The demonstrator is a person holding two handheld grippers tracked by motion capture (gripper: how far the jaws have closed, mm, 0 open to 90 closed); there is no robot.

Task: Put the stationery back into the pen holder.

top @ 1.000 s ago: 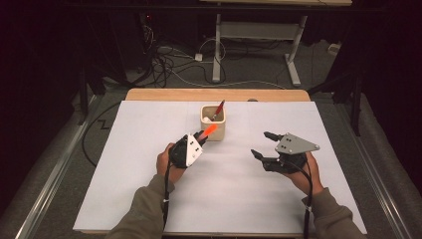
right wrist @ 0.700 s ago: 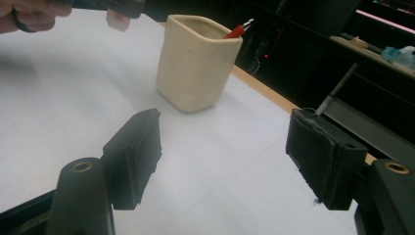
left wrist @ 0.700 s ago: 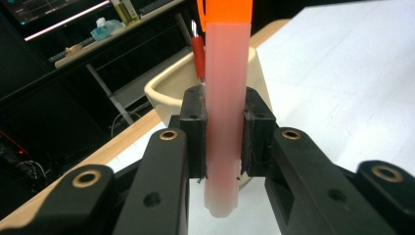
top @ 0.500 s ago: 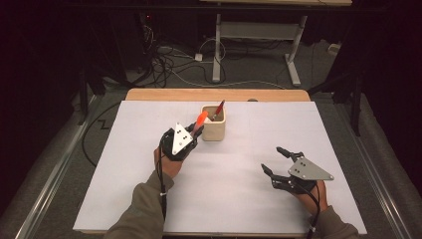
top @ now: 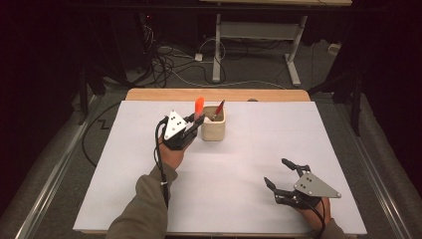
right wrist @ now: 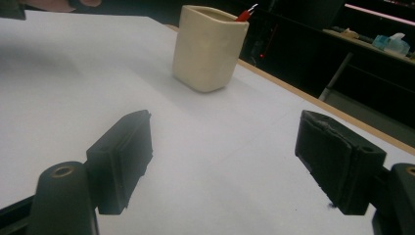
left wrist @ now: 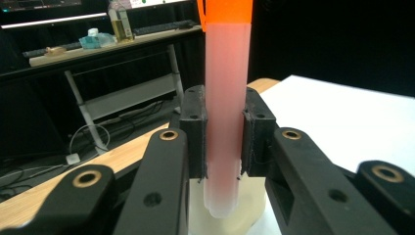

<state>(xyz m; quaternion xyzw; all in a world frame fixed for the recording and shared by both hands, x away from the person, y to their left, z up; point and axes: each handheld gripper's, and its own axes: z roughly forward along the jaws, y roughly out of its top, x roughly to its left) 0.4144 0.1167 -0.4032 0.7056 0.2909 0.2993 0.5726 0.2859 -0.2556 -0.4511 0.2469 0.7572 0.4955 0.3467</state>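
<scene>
An orange-capped marker (top: 199,107) with a pale pink barrel stands nearly upright in my left gripper (top: 193,125), which is shut on it just left of a cream cup (top: 213,130). In the left gripper view the pads press the barrel (left wrist: 225,98) on both sides, and the cup (left wrist: 254,205) sits right behind its lower end. A red pen (top: 219,109) leans inside the cup. My right gripper (top: 276,171) hovers low near the table's front right. Its jaws have just been opening and nothing is between them. It faces the cup (right wrist: 208,49) from afar.
A white sheet (top: 249,149) covers the table, with a wooden strip (top: 214,94) along the far edge. Beyond the table are a dark floor with cables (top: 169,64) and a desk frame (top: 259,35). The person's sleeve (top: 144,204) enters at the front.
My left gripper has carried the marker farther away and up beside the cup, tipping it upright. My right gripper has moved toward the front right and lower, and its jaws have spread wider.
</scene>
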